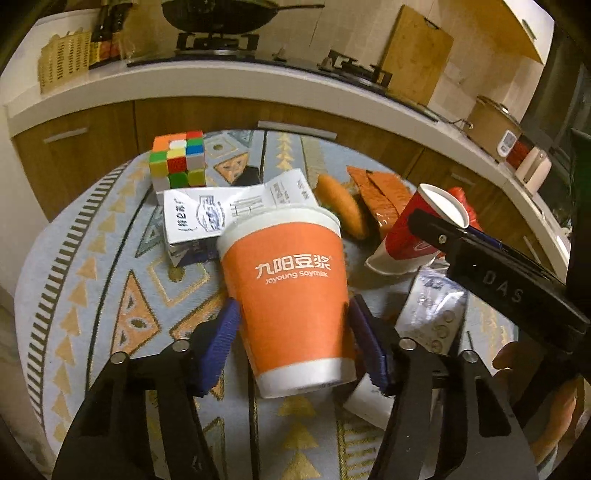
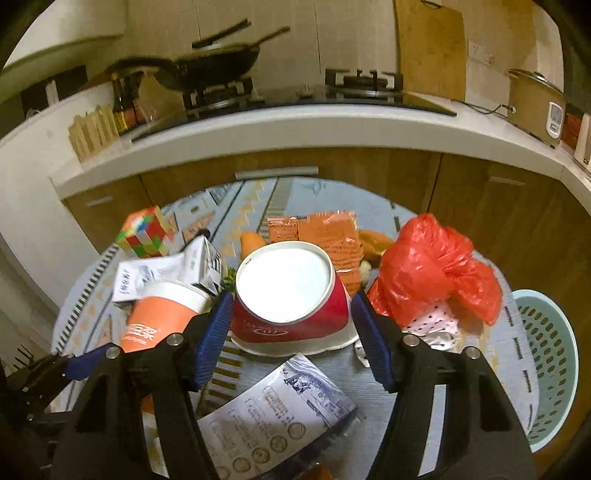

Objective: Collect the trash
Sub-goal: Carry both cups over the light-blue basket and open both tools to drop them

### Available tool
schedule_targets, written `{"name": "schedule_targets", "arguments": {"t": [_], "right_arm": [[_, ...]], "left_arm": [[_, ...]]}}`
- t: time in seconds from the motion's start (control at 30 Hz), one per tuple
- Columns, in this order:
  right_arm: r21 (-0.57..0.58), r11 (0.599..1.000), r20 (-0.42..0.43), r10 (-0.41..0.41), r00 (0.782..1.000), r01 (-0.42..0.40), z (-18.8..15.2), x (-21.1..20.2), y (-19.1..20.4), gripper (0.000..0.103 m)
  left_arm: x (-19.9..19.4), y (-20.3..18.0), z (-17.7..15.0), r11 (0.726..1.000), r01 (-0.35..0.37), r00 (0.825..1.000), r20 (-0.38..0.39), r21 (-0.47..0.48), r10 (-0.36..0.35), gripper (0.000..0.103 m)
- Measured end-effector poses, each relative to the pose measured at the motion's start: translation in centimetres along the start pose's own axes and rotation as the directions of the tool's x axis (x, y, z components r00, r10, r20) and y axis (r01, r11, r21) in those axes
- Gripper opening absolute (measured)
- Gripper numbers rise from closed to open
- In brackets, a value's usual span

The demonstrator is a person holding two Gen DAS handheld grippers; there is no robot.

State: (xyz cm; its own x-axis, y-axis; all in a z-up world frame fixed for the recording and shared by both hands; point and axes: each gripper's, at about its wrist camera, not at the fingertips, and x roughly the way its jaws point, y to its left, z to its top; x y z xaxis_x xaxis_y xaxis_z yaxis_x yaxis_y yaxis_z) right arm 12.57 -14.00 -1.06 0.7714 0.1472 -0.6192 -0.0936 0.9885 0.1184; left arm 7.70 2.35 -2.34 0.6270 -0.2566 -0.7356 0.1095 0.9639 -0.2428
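Kitchen setting: round table draped in a grey-blue patterned cloth (image 1: 110,266), standing before wooden cabinets and a white counter with a gas hob and black wok (image 1: 221,14). Left gripper (image 1: 291,332): blue ribbed pads set on either flank of a tall orange-and-white paper soymilk cup (image 1: 288,291), which leans slightly; jaws half-spread and apparently pressing the cup wall, so the cup reads as gripped. Right gripper (image 2: 291,332): jaws fairly wide around an upturned red paper cup (image 2: 291,295), white base towards the camera; the left pad lies against or very near its side, the right pad stands clear, so no grip yet. Nearby, outward: crumpled white milk carton (image 1: 207,218) just behind the orange cup; flat silver-white printed pouch (image 2: 280,410) below the red cup; orange foil sachets (image 2: 325,236) and a carrot (image 1: 340,206) behind; knotted red plastic bag (image 2: 436,266) to the right; multicoloured puzzle cube (image 1: 179,158) at the far left edge. Pale green perforated plastic basket (image 2: 546,362) beside the table at right, seemingly the collection bin. Step in hand, by judgement: securing both cups. Next move calls for the right jaws to close gently, since thin paper crushes, then a lift clear of neighbouring litter and carriage to the basket.
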Motion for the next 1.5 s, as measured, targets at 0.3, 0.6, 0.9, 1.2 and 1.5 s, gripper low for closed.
{"name": "schedule_targets", "arguments": {"t": [0.3, 0.6, 0.9, 1.2, 1.5], "right_arm": [[0.059, 0.998, 0.150, 0.025, 0.988, -0.034, 1.7, -6.5, -2.2, 0.062], [0.170, 0.980, 0.270, -0.151, 0.951, 0.107, 1.0, -13.8, -9.8, 0.062], [0.370, 0.881, 0.162, -0.374, 0.913, 0.295, -3.8, -15.7, -22.3, 0.062], [0.525, 0.770, -0.104, -0.364, 0.926, 0.362, -11.0, -10.4, -31.5, 0.062], [0.566, 0.734, -0.184, -0.332, 0.925, 0.376, -14.1, -8.8, -33.6, 0.064]], "left_arm": [[-4.6, -2.1, 0.7, 0.997, 0.070, 0.991, 0.116, 0.019, -0.072, 0.054], [-7.1, -11.0, 2.9, 0.970, 0.146, 0.966, 0.185, 0.192, -0.182, 0.054], [-3.0, -25.2, 2.9, 0.875, 0.316, 0.930, 0.066, 0.367, -0.363, 0.055], [6.9, -31.3, 0.2, 0.841, 0.389, 0.921, -0.154, 0.377, -0.357, 0.055], [11.0, -32.3, -1.7, 0.839, 0.398, 0.913, -0.251, 0.371, -0.322, 0.062]]}}
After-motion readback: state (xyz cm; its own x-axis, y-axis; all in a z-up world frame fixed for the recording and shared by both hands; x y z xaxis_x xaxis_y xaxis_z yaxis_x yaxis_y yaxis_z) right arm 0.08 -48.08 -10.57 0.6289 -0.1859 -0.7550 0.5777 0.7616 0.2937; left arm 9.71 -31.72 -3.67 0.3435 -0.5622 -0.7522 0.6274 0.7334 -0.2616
